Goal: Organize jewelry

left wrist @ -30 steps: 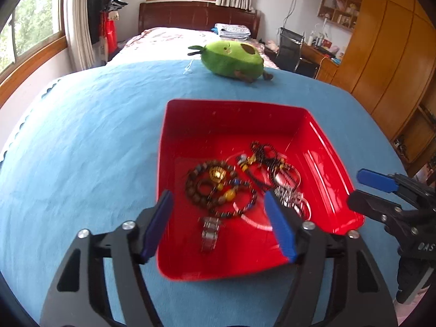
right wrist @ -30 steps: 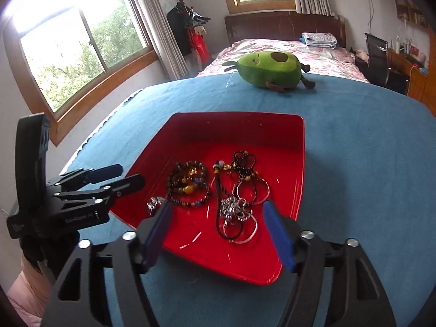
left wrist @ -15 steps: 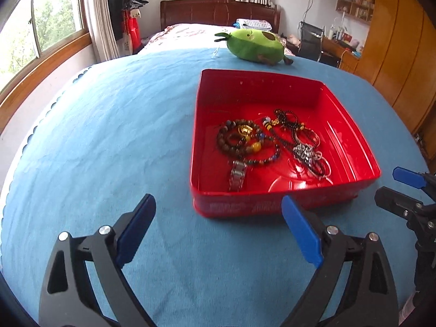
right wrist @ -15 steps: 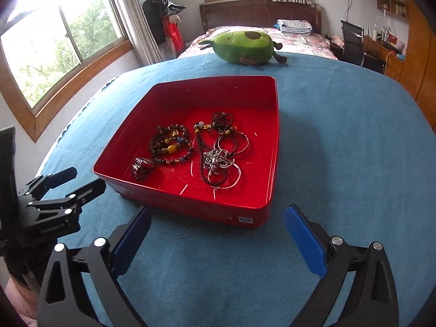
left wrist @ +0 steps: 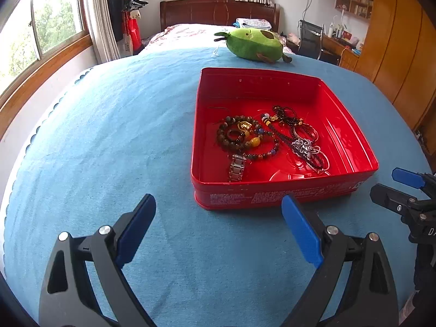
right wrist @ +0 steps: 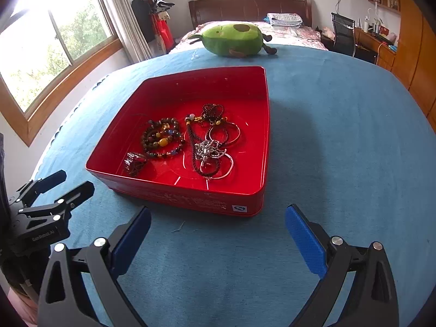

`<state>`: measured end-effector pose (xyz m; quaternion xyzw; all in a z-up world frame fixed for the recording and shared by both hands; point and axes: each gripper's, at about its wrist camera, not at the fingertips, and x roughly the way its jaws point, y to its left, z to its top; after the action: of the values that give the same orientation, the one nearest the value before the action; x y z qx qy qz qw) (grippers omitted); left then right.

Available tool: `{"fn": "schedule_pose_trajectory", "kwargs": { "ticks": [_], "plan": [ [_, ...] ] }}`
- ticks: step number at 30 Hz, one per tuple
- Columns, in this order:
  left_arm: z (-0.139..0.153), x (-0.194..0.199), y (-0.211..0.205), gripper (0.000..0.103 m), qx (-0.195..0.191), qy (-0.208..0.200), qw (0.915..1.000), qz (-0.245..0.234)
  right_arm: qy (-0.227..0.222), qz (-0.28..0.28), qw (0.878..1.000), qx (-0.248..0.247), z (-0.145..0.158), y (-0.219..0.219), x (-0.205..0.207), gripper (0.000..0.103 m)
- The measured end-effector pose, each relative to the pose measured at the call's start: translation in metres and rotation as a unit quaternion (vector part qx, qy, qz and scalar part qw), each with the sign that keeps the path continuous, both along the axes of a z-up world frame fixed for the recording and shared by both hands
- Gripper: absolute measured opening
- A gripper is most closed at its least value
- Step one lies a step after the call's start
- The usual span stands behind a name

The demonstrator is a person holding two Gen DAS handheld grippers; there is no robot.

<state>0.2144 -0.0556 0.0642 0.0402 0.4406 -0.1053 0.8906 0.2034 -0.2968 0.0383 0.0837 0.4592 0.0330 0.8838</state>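
A red tin tray (left wrist: 351, 125) (right wrist: 261, 125) sits on a blue cloth. In it lie beaded bracelets (left wrist: 239, 136) (right wrist: 160, 139), a metal watch band (left wrist: 237, 167) (right wrist: 135, 160), and a tangle of dark cord necklaces with silver bangles (left wrist: 305, 147) (right wrist: 211, 150). My left gripper (left wrist: 218, 218) is open and empty, hovering above the cloth in front of the tray. My right gripper (right wrist: 218, 229) is open and empty, also just in front of the tray. Each gripper shows at the edge of the other's view: the right one (left wrist: 397, 188), the left one (right wrist: 66, 185).
A green avocado plush (left wrist: 253, 45) (right wrist: 234, 39) lies at the far edge of the blue-covered table (left wrist: 109, 136). Behind it are a bed, a window on the left, and wooden cabinets with a desk and chair on the right.
Both grippers have pulled back and away from over the tray, so the tray now lies in front of the fingertips. Both stay open. The jewelry has not moved.
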Motion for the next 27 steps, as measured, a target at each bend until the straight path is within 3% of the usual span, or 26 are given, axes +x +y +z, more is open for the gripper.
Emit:
{"fn": "schedule_pose_trajectory", "kwargs": {
  "ticks": [27],
  "plan": [
    [-0.009,0.019,-0.003,0.093,0.004,0.043,0.9991,-0.006,0.018,0.003,1.000,0.018,-0.007,-0.002,0.009,0.099]
  ]
}}
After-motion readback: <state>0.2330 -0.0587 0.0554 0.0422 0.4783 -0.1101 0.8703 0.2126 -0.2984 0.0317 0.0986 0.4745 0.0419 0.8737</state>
